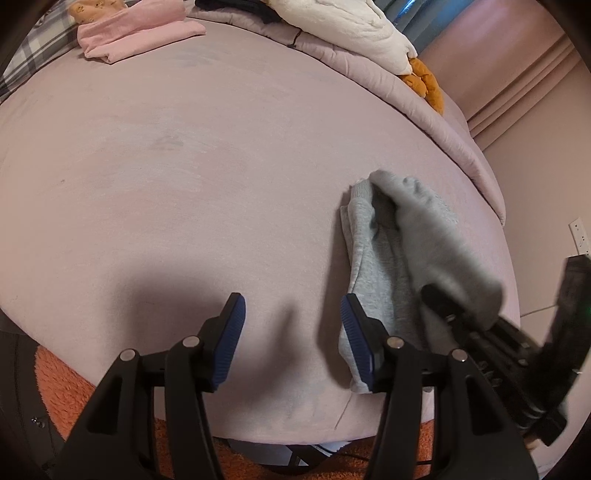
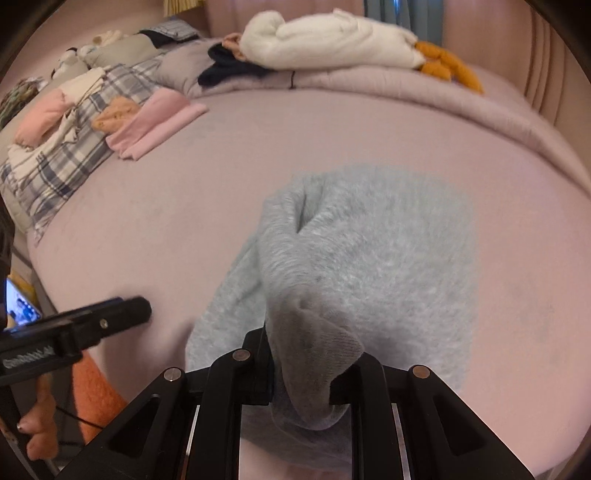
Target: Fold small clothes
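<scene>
A small grey knit garment (image 1: 384,258) lies on the pink bed at the right of the left wrist view. My left gripper (image 1: 291,328) is open and empty, its right blue pad (image 1: 354,336) next to the garment's near edge. My right gripper (image 2: 308,373) is shut on the grey garment (image 2: 362,266), holding a bunched fold of it lifted over the rest. It shows in the left wrist view (image 1: 491,332) as a black tool coming in from the right.
A folded pink garment (image 1: 136,33) lies at the far left of the bed (image 1: 184,147), also in the right wrist view (image 2: 155,122). A white and orange plush (image 2: 332,40) sits on a rolled quilt. Plaid bedding with clothes (image 2: 62,133) lies left. An orange rug (image 1: 62,391) lies below.
</scene>
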{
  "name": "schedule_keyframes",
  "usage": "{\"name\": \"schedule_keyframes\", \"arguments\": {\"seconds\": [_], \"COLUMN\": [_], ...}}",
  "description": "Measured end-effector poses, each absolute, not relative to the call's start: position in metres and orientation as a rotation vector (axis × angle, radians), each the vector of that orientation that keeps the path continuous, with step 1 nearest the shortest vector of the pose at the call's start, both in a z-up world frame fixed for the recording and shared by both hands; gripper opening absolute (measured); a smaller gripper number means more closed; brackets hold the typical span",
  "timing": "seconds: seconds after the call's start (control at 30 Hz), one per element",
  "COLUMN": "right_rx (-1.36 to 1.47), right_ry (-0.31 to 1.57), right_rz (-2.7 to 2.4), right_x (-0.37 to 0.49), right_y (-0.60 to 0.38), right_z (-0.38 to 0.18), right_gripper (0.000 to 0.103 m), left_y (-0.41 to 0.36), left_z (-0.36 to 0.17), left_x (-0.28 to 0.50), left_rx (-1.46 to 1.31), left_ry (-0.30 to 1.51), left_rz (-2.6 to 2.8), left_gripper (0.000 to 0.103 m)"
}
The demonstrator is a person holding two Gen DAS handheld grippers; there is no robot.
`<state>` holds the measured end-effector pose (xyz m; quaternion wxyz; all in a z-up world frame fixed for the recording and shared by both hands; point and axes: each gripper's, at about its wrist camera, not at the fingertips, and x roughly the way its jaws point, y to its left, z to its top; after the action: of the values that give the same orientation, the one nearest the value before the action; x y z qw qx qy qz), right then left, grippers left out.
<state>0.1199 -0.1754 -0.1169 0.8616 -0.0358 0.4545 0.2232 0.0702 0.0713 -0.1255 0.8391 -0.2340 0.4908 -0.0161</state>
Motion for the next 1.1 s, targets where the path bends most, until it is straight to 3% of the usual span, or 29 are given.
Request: {"name": "schedule_keyframes", "arguments": {"seconds": [0.23, 0.37, 0.57, 0.73, 0.93, 0.97, 1.0, 1.07, 1.1], "right_rx": [-0.11, -0.018, 0.095, 0.138, 0.225, 0.248, 0.26, 0.284, 0.292], "right_ry": [0.97, 0.99, 0.987, 1.021, 1.049, 1.053, 1.056, 1.058, 1.059], "right_rz": [0.48, 0.572, 0.631, 0.572, 0.433, 0.416, 0.403, 0.376, 0.369], "right_x": [0.114, 0.108, 0.092, 0.086, 0.089, 0.09, 0.09, 0.091, 0.091], "right_y": [-0.167, -0.183, -0.219, -0.251, -0.287, -0.292, -0.295, -0.301, -0.299], "right_z": [-0.123, -0.114, -0.1, -0.109, -0.121, -0.123, -0.123, -0.125, -0.126], "right_gripper": [0.022, 0.046, 0.07, 0.071, 0.071, 0.071, 0.071, 0.071, 0.071], "left_y": [0.07, 0.065, 0.047, 0.021, -0.013, -0.016, -0.02, -0.025, -0.025], "left_z": [-0.12, -0.112, -0.103, -0.104, -0.122, -0.126, -0.134, -0.146, -0.147], "left_x": [0.07, 0.073, 0.085, 0.099, 0.117, 0.12, 0.124, 0.128, 0.128], "left_rx": [-0.49, -0.475, -0.47, -0.467, -0.425, -0.42, -0.415, -0.413, -0.413], "left_ry": [1.033, 1.019, 1.016, 1.052, 1.112, 1.133, 1.162, 1.201, 1.199], "left_rz": [-0.041, -0.064, -0.173, -0.292, -0.373, -0.368, -0.36, -0.378, -0.381], "left_gripper": [0.055, 0.064, 0.067, 0.075, 0.073, 0.067, 0.047, 0.021, 0.017]}}
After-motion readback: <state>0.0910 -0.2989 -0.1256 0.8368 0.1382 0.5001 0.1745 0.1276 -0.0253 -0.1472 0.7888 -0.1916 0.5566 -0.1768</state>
